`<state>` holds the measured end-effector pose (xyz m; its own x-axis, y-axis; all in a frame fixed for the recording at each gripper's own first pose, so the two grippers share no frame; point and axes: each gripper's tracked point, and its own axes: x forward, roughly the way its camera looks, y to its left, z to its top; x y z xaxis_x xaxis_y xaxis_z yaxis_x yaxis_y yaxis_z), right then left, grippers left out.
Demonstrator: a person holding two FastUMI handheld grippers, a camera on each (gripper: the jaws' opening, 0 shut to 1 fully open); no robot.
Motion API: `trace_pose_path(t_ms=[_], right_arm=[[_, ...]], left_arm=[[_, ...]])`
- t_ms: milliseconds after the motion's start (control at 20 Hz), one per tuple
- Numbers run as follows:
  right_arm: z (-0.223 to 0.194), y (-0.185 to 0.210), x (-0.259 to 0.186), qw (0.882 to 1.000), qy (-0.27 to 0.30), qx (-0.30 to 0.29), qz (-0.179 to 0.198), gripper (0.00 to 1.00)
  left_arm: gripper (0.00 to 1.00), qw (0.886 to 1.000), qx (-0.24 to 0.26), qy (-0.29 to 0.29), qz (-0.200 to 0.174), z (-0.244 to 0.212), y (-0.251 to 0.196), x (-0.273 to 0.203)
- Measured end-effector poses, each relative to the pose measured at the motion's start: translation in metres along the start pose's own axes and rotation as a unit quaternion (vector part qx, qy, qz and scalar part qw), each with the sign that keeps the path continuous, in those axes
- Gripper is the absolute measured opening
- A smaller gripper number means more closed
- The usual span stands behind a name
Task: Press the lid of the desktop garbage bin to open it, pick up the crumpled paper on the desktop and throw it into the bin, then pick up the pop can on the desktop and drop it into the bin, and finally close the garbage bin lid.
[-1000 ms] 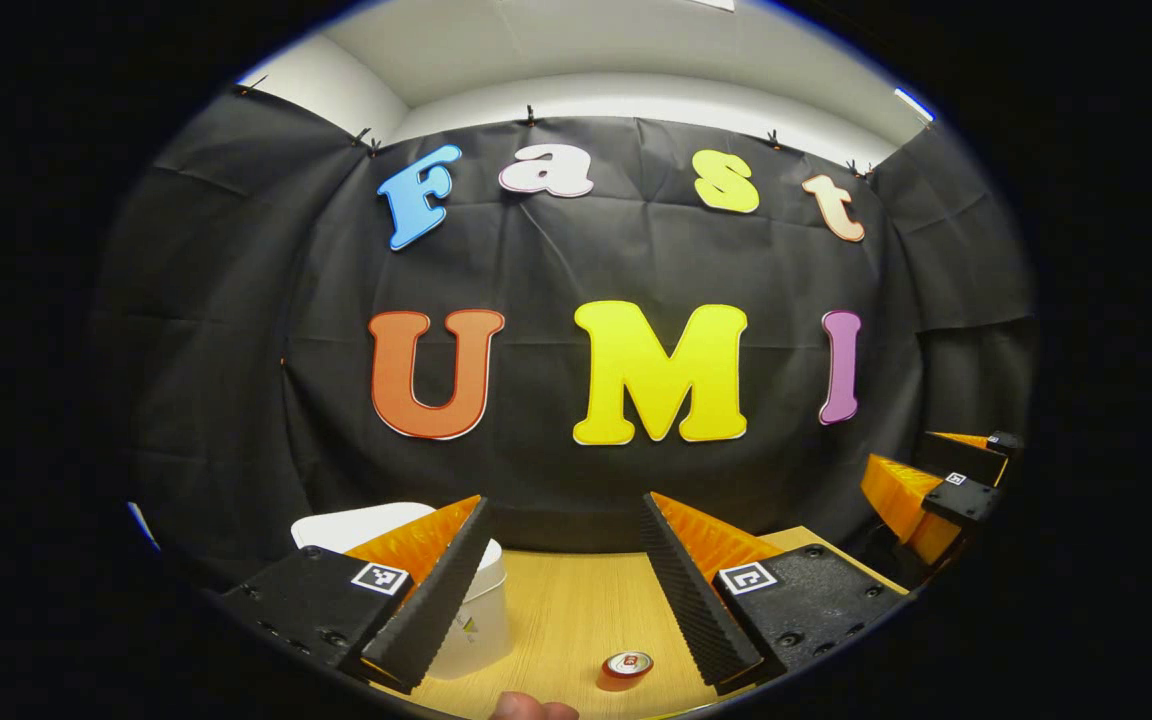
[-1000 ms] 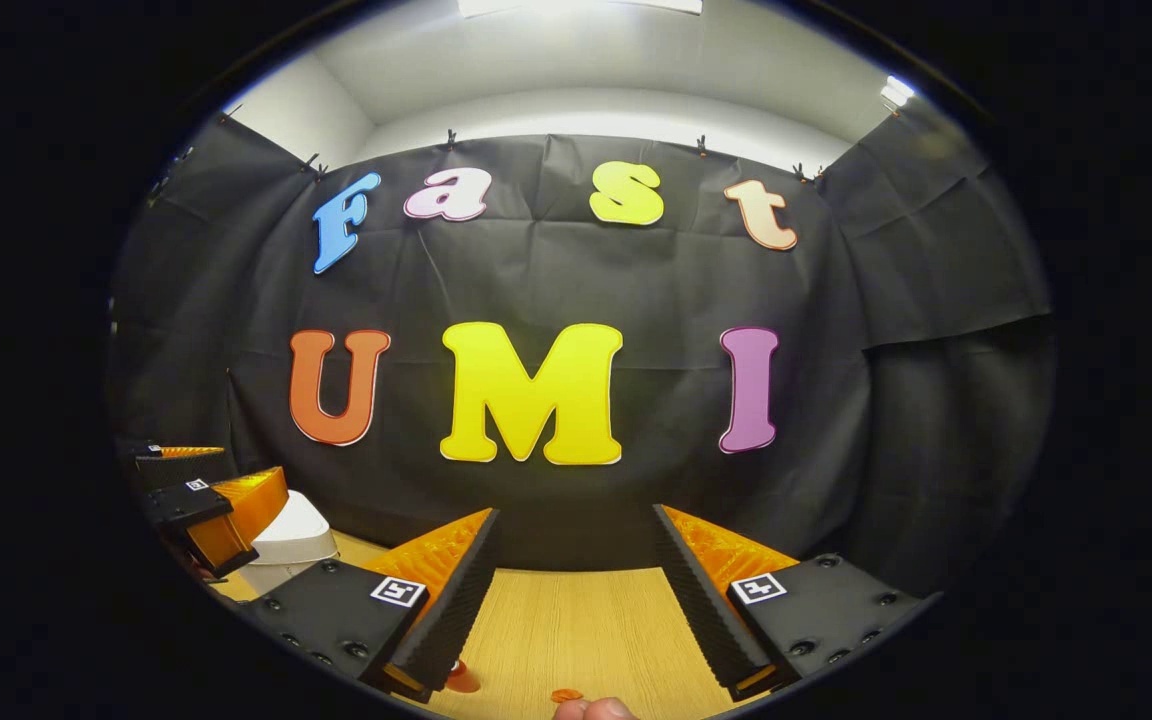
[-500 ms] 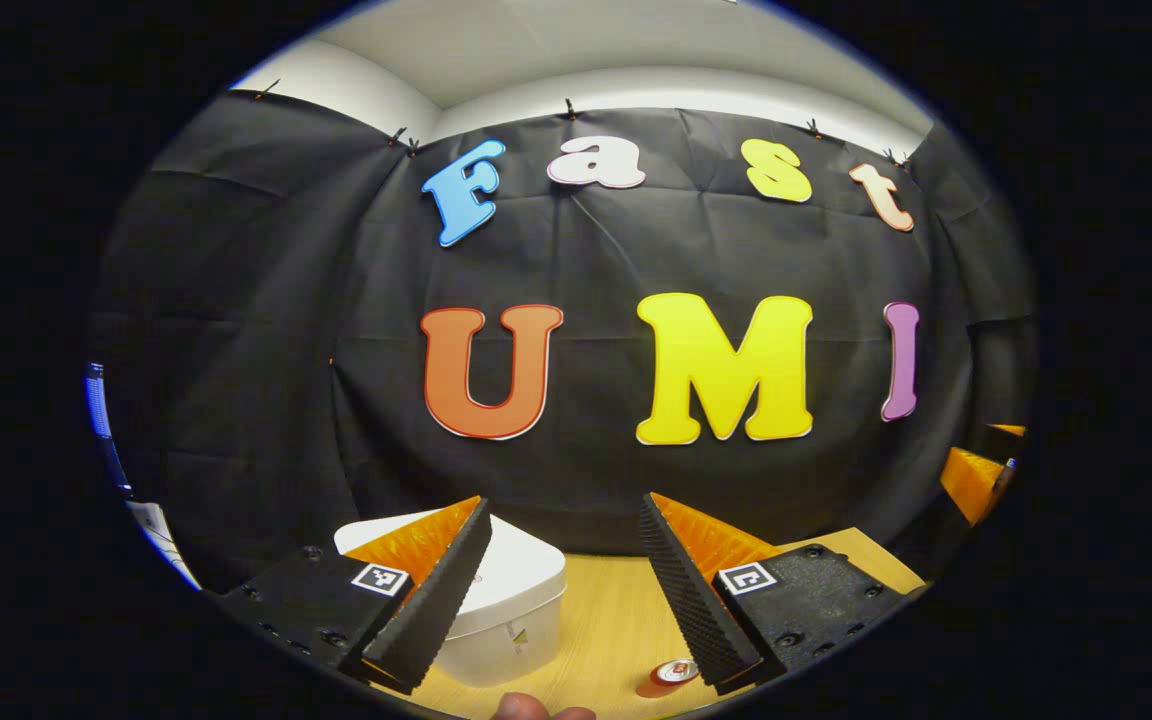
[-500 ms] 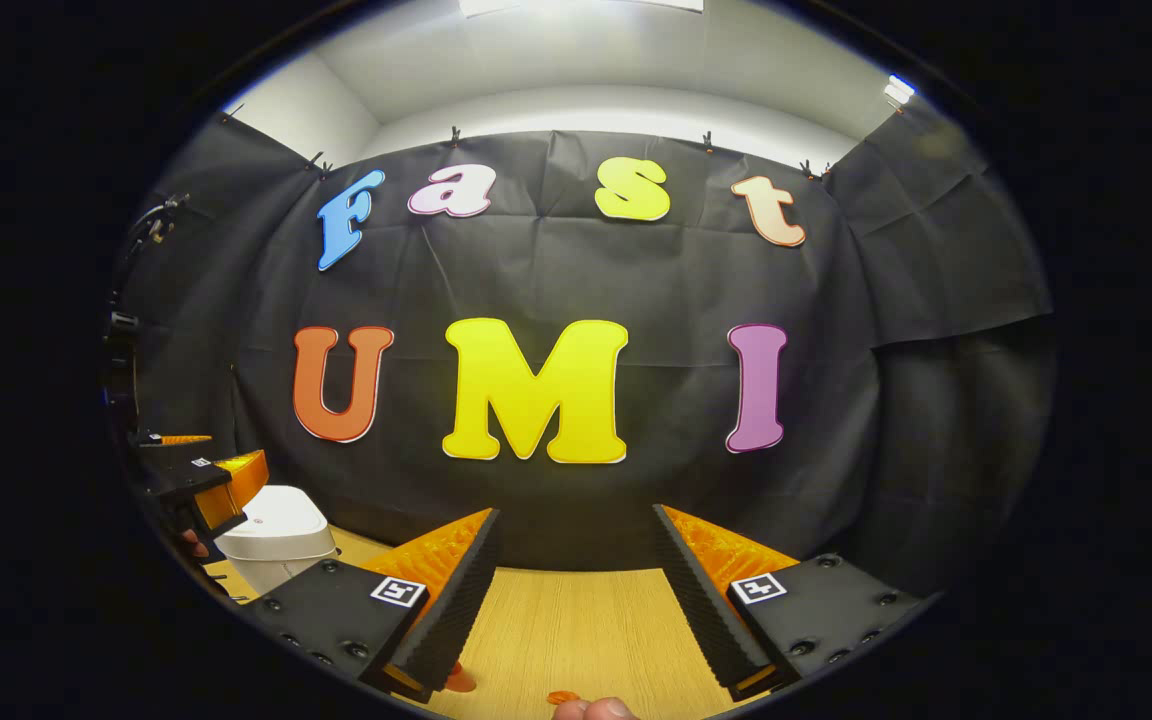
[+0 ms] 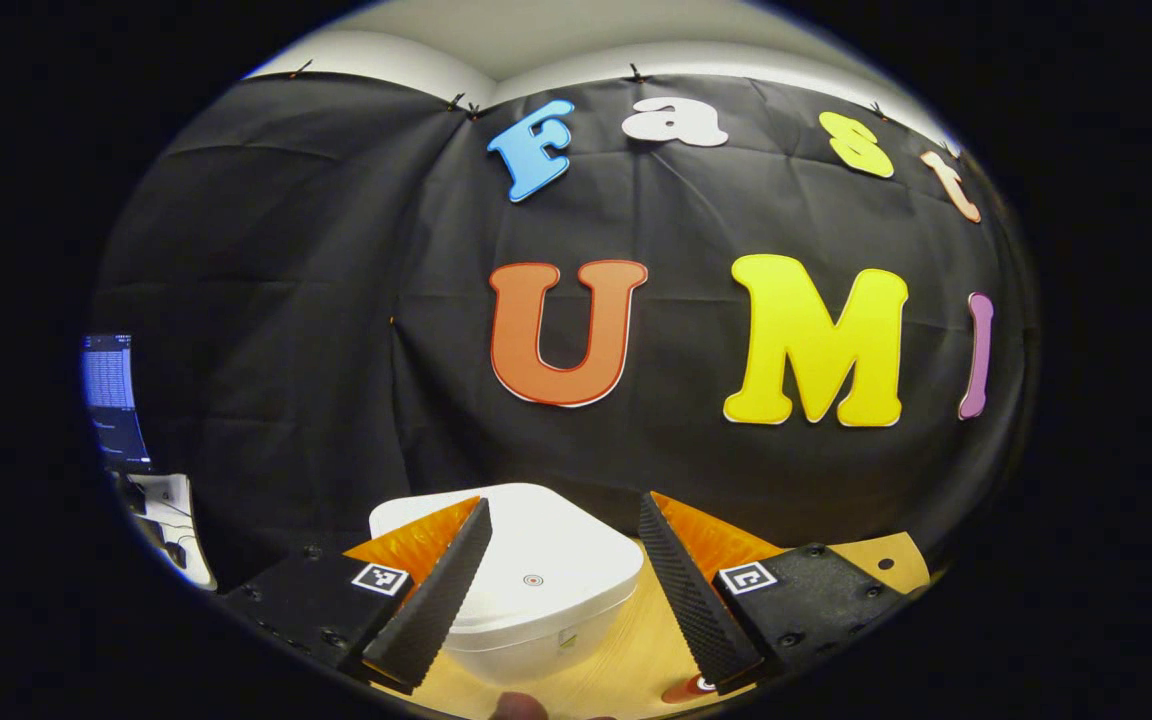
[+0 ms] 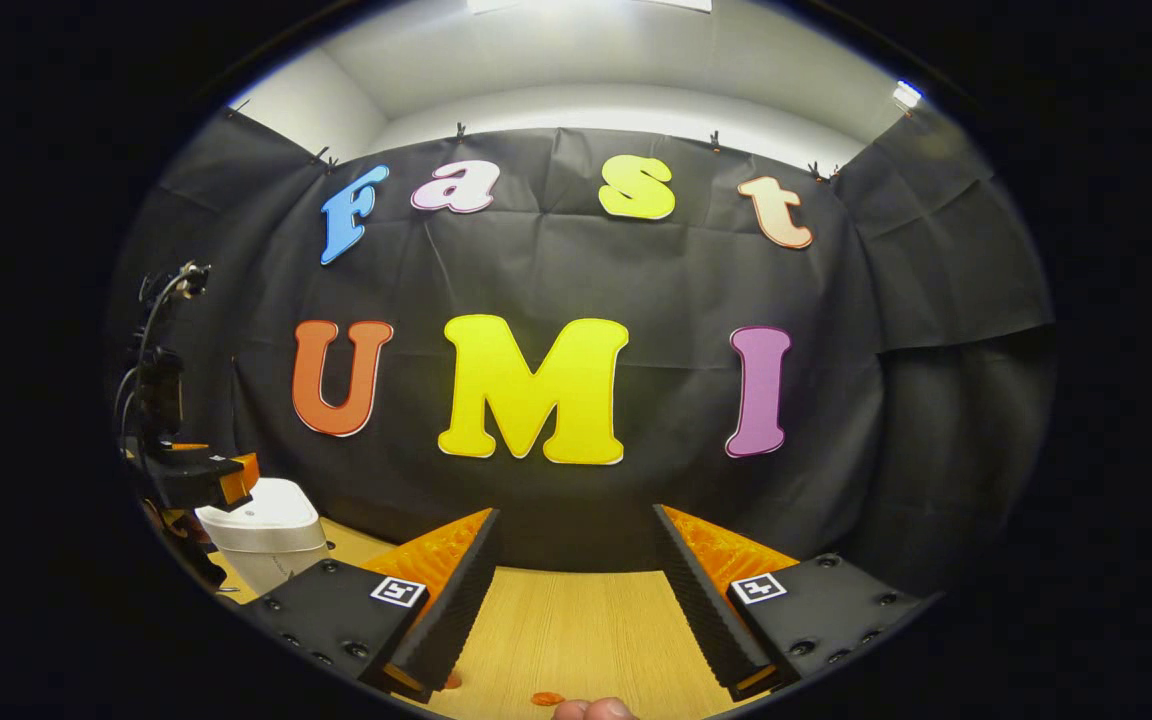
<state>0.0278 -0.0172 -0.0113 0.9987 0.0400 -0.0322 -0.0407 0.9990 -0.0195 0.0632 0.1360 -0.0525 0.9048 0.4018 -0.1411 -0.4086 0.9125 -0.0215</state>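
Garbage bin point(image 5: 536, 590): a white, rounded container with its lid point(image 5: 526, 560) shut, standing on the wooden desktop point(image 5: 626, 660) close to the black cloth wall. In the left gripper view, the bin sits directly ahead of the left gripper point(image 5: 561, 585), framed between its two fingers, which are spread wide with nothing held; whether either finger touches the lid cannot be told. A small round mark lies at the centre of the lid. Just beside the bin, at the foot of the right-hand finger, a sliver of the pop can point(image 5: 696, 687) shows, mostly hidden by that finger. A monitor point(image 5: 111, 400) stands well apart from the bin, beyond the edge of the cloth wall.

In the right gripper view, the bin point(image 6: 261, 535) appears far to the left, with the left gripper point(image 6: 206, 480) poised over its near side. The right gripper point(image 6: 576, 600) is well apart from the bin, its fingers wide and empty over bare desktop point(image 6: 576, 630). A fingertip point(image 6: 591, 709) of the person holding it shows at the bottom edge.
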Motion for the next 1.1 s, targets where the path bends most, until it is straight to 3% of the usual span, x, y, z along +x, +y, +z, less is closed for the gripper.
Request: trace_pose_path(t_ms=[100,300,550,600,700,750,1100], right_arm=[[-0.001,-0.001,0.002,1.0,0.003,-0.001,0.0,0.94],[-0.003,-0.003,0.005,1.0,0.007,-0.006,0.002,0.94],[-0.009,-0.004,0.009,1.0,0.015,-0.008,0.004,0.94],[-0.009,-0.004,0.01,1.0,0.017,-0.007,0.004,0.94],[-0.011,-0.004,0.011,1.0,0.017,-0.008,0.003,0.94],[-0.013,-0.005,0.011,1.0,0.018,-0.008,0.003,0.94],[-0.021,-0.008,0.014,1.0,0.029,-0.002,-0.003,0.94]], left_arm=[[0.95,1.0,0.001,0.012,0.012,-0.009,0.006,0.006],[0.82,0.999,0.001,0.032,0.031,-0.022,0.013,0.02],[0.51,0.997,-0.006,0.054,0.05,-0.037,0.018,0.03],[0.54,0.997,-0.007,0.057,0.052,-0.04,0.019,0.031],[0.34,0.996,-0.008,0.071,0.057,-0.048,0.02,0.033],[0.29,0.995,-0.006,0.08,0.063,-0.053,0.023,0.034],[0.18,0.992,-0.001,0.102,0.074,-0.067,0.026,0.037]])
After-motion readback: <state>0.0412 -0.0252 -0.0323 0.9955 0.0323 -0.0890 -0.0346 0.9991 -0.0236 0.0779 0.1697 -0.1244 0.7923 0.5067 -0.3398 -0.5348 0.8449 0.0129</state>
